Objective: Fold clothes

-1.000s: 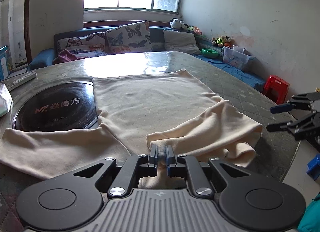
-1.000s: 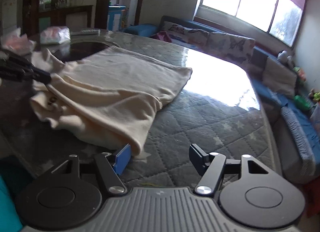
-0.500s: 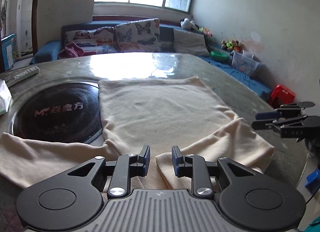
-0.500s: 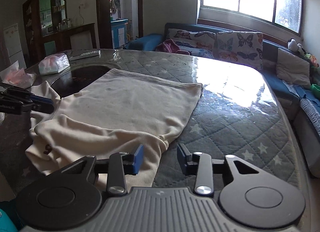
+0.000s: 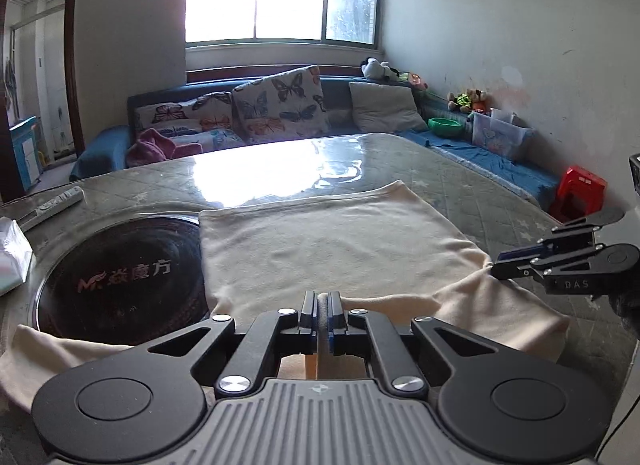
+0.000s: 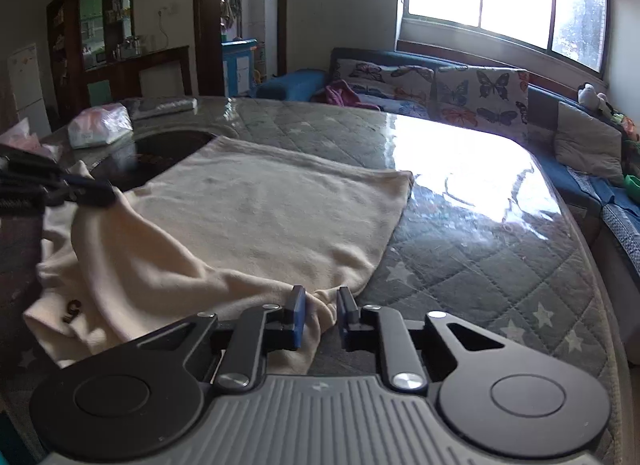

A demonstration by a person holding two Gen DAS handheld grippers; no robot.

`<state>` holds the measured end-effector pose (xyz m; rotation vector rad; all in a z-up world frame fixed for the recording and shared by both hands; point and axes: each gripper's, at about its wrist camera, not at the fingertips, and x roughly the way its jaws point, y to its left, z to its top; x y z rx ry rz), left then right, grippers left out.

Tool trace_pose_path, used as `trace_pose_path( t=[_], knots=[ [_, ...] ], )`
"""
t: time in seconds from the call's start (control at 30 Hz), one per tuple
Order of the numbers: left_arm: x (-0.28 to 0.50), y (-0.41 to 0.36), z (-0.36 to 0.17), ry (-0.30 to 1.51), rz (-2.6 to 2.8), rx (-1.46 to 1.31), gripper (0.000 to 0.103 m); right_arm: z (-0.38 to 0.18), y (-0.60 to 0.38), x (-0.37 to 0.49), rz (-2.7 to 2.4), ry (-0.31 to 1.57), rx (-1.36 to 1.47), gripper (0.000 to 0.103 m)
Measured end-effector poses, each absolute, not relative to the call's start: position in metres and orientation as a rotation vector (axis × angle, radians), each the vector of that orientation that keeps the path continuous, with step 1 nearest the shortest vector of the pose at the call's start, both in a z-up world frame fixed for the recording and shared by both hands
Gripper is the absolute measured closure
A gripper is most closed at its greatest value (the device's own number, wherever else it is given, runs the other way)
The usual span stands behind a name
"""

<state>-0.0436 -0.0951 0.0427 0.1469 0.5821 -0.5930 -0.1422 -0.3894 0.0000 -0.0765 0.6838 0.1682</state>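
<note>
A cream long-sleeved top (image 5: pixel 332 241) lies flat on the quilted table, with its right sleeve folded in over the near edge. My left gripper (image 5: pixel 321 307) is shut on the top's near edge, with cloth pinched between the fingers. My right gripper (image 6: pixel 320 311) is part-open, its fingers on either side of the bunched right armpit corner (image 6: pixel 320 305) of the top. It also shows at the right of the left wrist view (image 5: pixel 508 263). The left gripper shows at the left of the right wrist view (image 6: pixel 92 189).
A round black hotplate (image 5: pixel 120 277) sits in the table under the top's left edge. A remote (image 5: pixel 56 203) and tissue packs (image 6: pixel 100 129) lie at the table's left. A sofa with butterfly cushions (image 5: pixel 276 109) stands behind, and a red stool (image 5: pixel 580 193) to the right.
My left gripper opened, then shut on the top's near edge. My right gripper narrowed and moved in onto the top's right corner.
</note>
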Motion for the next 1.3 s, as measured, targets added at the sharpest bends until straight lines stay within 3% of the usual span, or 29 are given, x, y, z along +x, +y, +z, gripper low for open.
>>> trace_pose_path(
  t=[0.17, 0.93, 1.17, 1.3],
  knots=[
    [-0.039, -0.089, 0.030, 0.668, -0.567, 0.128, 0.093, 0.004, -0.388, -0.144, 0.152, 0.674, -0.081, 0.088],
    [-0.057, -0.082, 0.020, 0.663, -0.550, 0.095, 0.091, 0.015, -0.346, -0.142, 0.273, 0.655, -0.159, 0.086],
    [-0.064, -0.048, 0.029, 0.649, -0.473, 0.034, 0.086, 0.010, -0.300, -0.131, 0.448, 0.702, -0.201, 0.086],
    [-0.055, -0.012, 0.036, 0.635, -0.326, -0.013, 0.075, 0.009, -0.277, -0.124, 0.503, 0.698, -0.241, 0.086]
  ],
)
